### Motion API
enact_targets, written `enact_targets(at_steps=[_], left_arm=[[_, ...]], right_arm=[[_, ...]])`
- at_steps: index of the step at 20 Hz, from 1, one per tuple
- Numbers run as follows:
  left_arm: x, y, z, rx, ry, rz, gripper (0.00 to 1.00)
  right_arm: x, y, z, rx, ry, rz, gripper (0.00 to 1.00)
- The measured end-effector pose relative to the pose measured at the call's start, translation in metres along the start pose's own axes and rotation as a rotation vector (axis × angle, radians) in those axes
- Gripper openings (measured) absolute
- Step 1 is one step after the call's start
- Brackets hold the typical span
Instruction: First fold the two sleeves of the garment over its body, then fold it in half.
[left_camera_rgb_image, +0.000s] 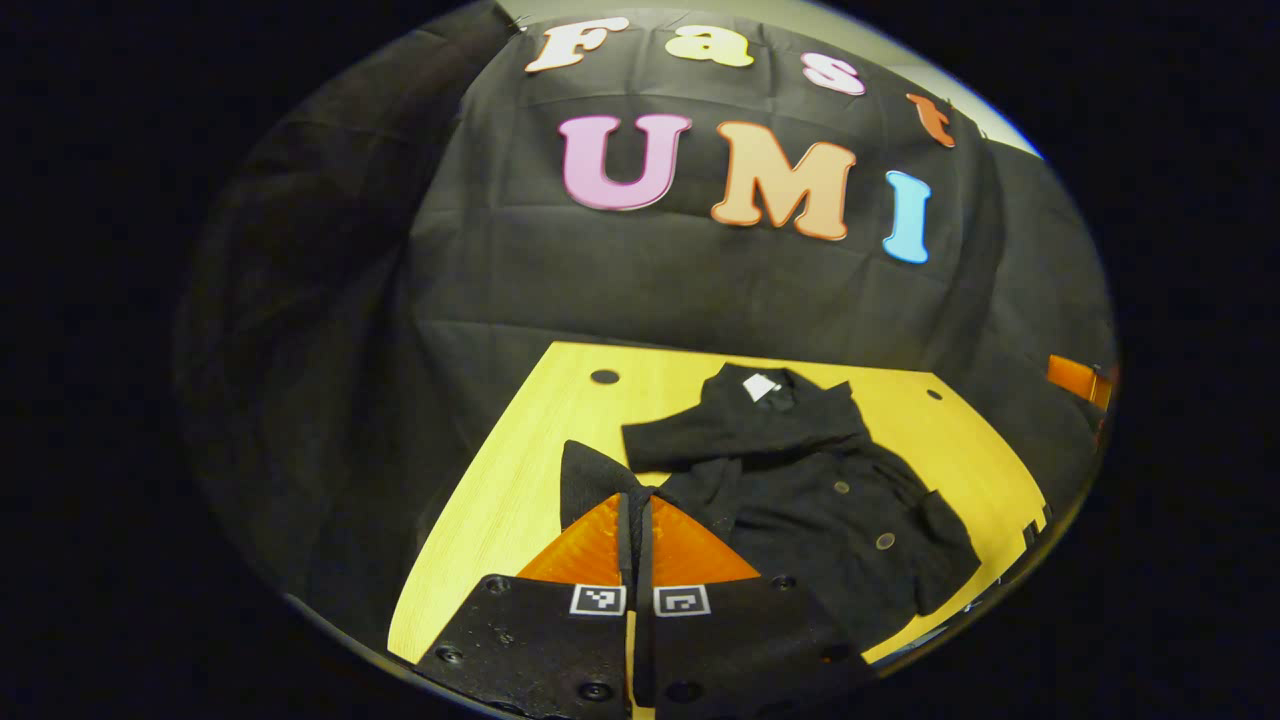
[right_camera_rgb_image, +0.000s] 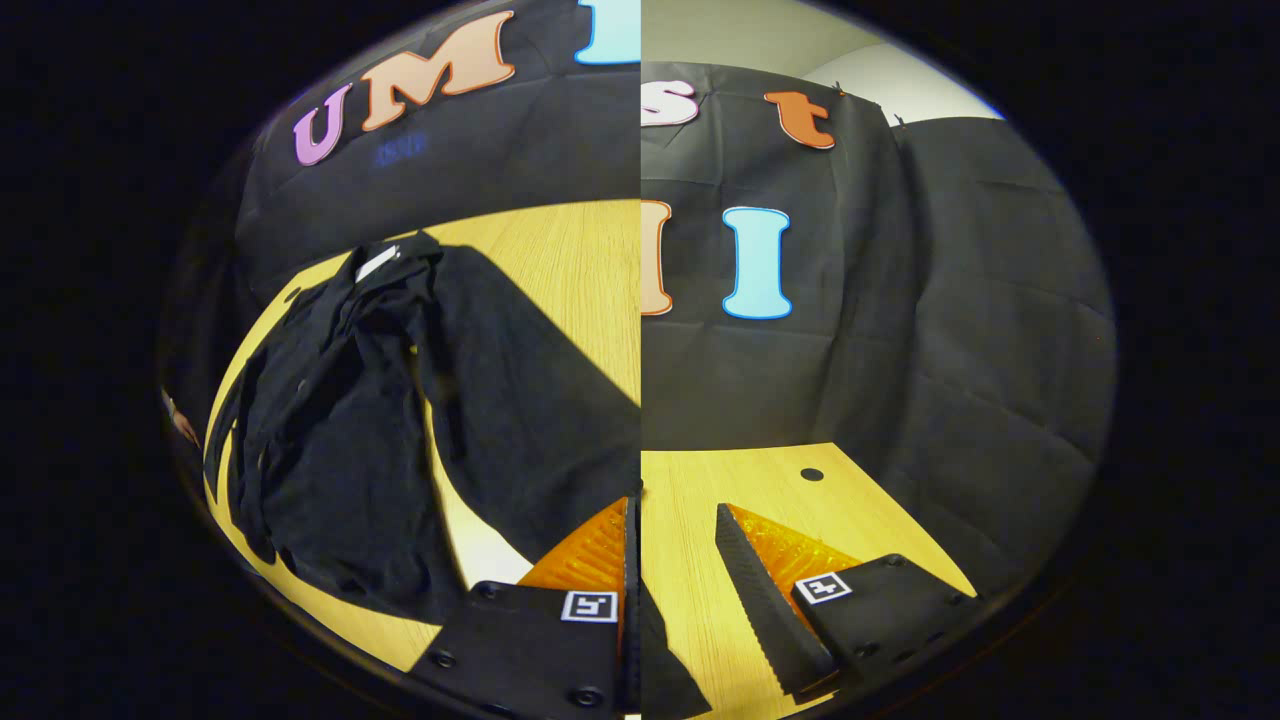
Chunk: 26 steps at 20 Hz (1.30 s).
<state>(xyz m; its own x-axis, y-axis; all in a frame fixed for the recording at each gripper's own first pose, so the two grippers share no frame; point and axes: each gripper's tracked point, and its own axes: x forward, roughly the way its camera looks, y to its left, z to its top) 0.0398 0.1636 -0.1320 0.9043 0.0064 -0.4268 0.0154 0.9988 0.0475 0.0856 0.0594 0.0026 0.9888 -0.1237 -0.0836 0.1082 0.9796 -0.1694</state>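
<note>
- On the wooden table (left_camera_rgb_image: 520, 470), a black garment (left_camera_rgb_image: 800, 480) lies partly spread, collar toward the booth wall.
- Left gripper (left_camera_rgb_image: 637, 520): fingers pressed together, pinching a sleeve (left_camera_rgb_image: 590, 475) of the garment.
- Right gripper view looks split down the middle; right gripper (right_camera_rgb_image: 680, 545) state can't be told.

- A black button-front garment (left_camera_rgb_image: 800, 480) is lying face up on the yellow wooden table (left_camera_rgb_image: 500, 510), collar with white tag (left_camera_rgb_image: 760, 386) pointing toward the table's far edge.
- One sleeve (left_camera_rgb_image: 600, 480) is stretching out toward the table's left side, its cuff pinched between gripper fingers.
- The other sleeve is lying folded across the chest.
</note>
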Motion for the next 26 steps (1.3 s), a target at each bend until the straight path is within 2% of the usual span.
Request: enact_targets(at_steps=[6, 13, 20, 26], left_arm=[[0.041, -0.058, 0.054, 0.120, -0.083, -0.089, 0.00], [0.100, -0.149, 0.093, 0.125, -0.114, -0.206, 0.00], [0.162, -0.232, 0.091, 0.186, -0.103, -0.316, 0.00], [0.216, -0.271, 0.057, 0.248, -0.028, -0.342, 0.00]], right_arm=[[0.005, -0.012, -0.001, -0.024, 0.017, 0.027, 0.50], [0.032, -0.043, -0.002, -0.013, 0.047, 0.047, 0.50], [0.057, -0.071, -0.011, 0.026, 0.084, 0.044, 0.50], [0.074, -0.088, -0.022, 0.010, 0.128, 0.044, 0.50]])
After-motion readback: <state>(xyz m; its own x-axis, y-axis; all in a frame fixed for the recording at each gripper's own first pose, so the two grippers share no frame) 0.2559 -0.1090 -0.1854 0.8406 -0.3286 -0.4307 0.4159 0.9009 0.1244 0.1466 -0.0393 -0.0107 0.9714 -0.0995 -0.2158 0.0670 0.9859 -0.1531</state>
